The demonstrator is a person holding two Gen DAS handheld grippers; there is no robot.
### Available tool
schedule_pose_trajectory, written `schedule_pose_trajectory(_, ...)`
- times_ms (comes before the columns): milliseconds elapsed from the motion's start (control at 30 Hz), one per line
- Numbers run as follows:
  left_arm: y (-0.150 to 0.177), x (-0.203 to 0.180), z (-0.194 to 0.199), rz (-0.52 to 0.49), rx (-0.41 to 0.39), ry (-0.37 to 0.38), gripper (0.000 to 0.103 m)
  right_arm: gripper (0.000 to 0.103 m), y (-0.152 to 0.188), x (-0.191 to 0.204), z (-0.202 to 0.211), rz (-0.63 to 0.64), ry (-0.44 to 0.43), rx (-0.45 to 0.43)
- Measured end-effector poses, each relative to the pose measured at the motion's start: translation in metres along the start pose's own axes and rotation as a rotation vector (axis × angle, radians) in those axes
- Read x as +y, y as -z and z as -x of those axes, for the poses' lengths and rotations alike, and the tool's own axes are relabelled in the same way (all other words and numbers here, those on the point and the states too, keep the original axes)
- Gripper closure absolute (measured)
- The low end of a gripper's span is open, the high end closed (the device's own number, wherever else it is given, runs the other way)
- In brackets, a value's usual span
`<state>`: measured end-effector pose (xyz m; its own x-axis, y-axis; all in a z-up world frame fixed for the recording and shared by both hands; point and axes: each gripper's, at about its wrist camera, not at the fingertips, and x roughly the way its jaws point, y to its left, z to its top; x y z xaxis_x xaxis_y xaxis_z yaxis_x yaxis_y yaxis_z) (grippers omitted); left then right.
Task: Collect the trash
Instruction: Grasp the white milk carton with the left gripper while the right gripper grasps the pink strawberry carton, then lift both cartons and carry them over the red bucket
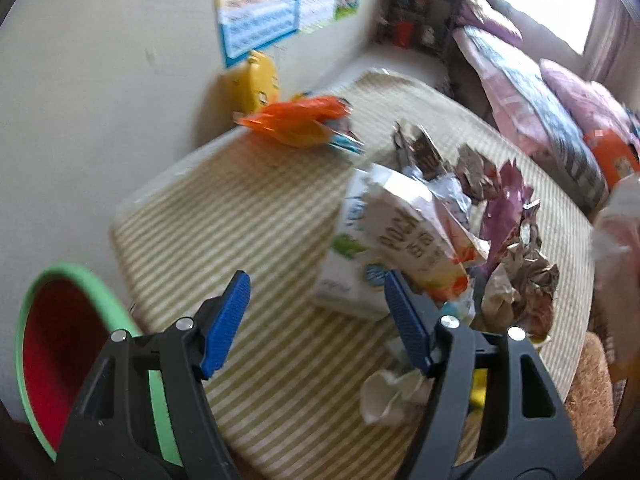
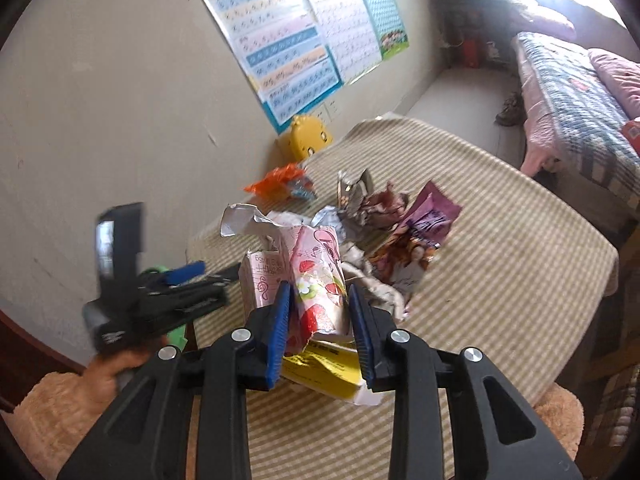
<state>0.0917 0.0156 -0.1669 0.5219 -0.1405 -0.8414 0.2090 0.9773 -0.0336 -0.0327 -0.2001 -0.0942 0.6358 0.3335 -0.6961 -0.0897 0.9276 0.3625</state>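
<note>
Right claw pinches the light, crushable pink carton at its stiffer mid-body near the counter front edge; left claw gapes empty.

Both wrist cameras look steeply down, close over the striped table, sharing the trash pile and wall posters.

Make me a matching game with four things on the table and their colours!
Things:
1. crumpled wrapper by the wall
2. duck-shaped toy
3. carton between the right gripper fingers
4. flat snack bag

Colours:
A. purple
B. pink with strawberries
C. orange
D. yellow

Pairs: 1-C, 2-D, 3-B, 4-A
</note>
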Motion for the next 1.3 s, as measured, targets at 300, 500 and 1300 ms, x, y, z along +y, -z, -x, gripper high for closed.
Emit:
schedule_pose_trajectory(300,-0.012,-0.031,-0.049,-0.130,0.108,-0.023,0.030,0.074,0.003,-0.019,0.001,-0.068,-0.011,0.004)
schedule_pose_trajectory(500,-0.011,-0.027,-0.065,-0.128,0.147,-0.042,0.048,0.074,0.003,-0.024,0.002,-0.086,-0.007,0.002)
schedule_pose_trajectory(1300,0.014,-0.002,-0.044,-0.038,0.157,-0.057,0.053,0.074,0.007,-0.019,-0.003,-0.086,-0.026,0.022)
